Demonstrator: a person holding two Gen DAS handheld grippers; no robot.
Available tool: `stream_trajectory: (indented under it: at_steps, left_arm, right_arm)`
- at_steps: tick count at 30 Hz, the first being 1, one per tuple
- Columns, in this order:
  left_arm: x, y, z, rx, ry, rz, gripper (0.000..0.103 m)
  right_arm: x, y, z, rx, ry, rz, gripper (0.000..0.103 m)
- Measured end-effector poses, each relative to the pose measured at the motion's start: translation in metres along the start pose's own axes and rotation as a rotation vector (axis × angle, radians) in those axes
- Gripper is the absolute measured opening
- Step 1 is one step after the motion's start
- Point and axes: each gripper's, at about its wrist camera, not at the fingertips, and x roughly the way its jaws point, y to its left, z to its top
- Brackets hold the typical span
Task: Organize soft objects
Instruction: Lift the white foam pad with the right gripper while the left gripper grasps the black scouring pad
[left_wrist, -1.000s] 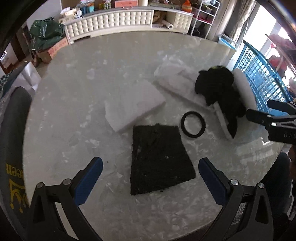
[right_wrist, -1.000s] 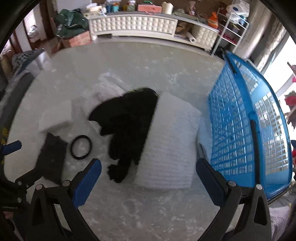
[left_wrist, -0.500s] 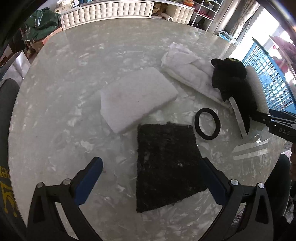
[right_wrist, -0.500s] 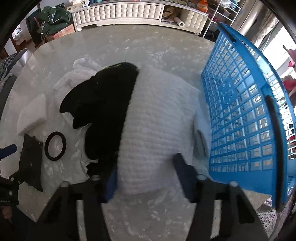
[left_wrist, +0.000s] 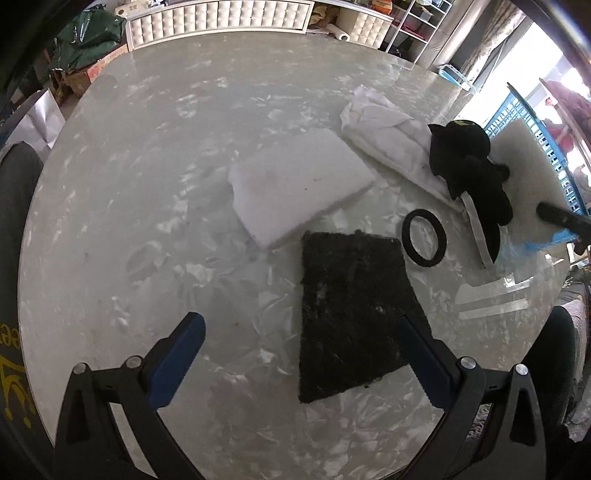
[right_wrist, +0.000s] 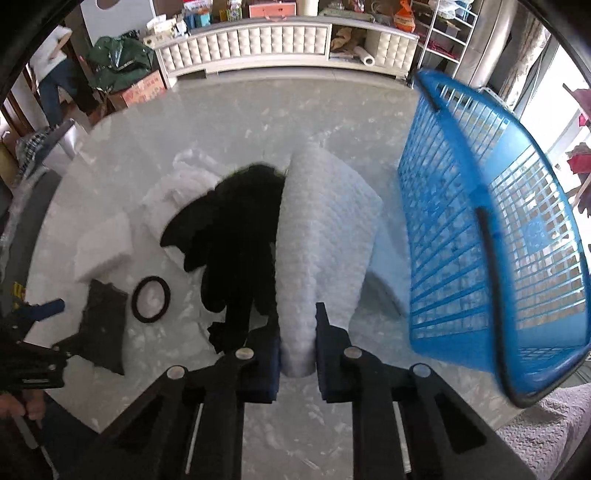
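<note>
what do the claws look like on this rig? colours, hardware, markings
Both match: the left claw and right claw have black plastic frames, angular linkage arms with silver round-head pins, and blue pads on the fingers. The left one, seen from the right wrist view, carries small white lettering, unreadable. No cables or sleeves show.

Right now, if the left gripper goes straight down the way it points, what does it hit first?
Likely the black fibre pad: the open left gripper points at its near-left part, though bare table lies just beside it.
</note>
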Motion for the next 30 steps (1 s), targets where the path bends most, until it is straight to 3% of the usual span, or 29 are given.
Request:
stream_trajectory:
  at_steps: [6,11,13,15,21,24,30]
  left_arm:
    - [0.001,-0.007,-0.003,0.005,0.013,0.002,0.103]
    - [0.008,-0.016,0.003,-0.014,0.023,0.027,0.096]
    - [0.008,-0.02,0.002,-0.01,0.027,0.048,0.087]
    - [0.009,-0.024,0.004,-0.006,0.033,0.064,0.068]
    - [0.008,-0.034,0.01,-0.01,0.054,0.116,0.033]
    - [0.009,-0.04,0.011,-0.014,0.061,0.117,0.022]
    - [0.011,-0.055,0.01,-0.05,0.061,0.111,0.013]
  right_arm:
    - [-0.057,-0.019,0.006,-0.021,-0.086,0.029,0.014]
    - [-0.066,-0.044,0.015,-0.029,-0.129,0.058,0.014]
    - [-0.076,-0.054,0.02,-0.023,-0.138,0.077,0.014]
    - [-0.064,-0.055,0.014,-0.015,-0.148,0.094,0.014]
    - [-0.069,-0.065,0.025,-0.016,-0.192,0.114,0.014]
    - [-0.073,-0.076,0.031,-0.025,-0.228,0.089,0.014]
    - [-0.074,-0.101,0.041,-0.065,-0.262,-0.021,0.014]
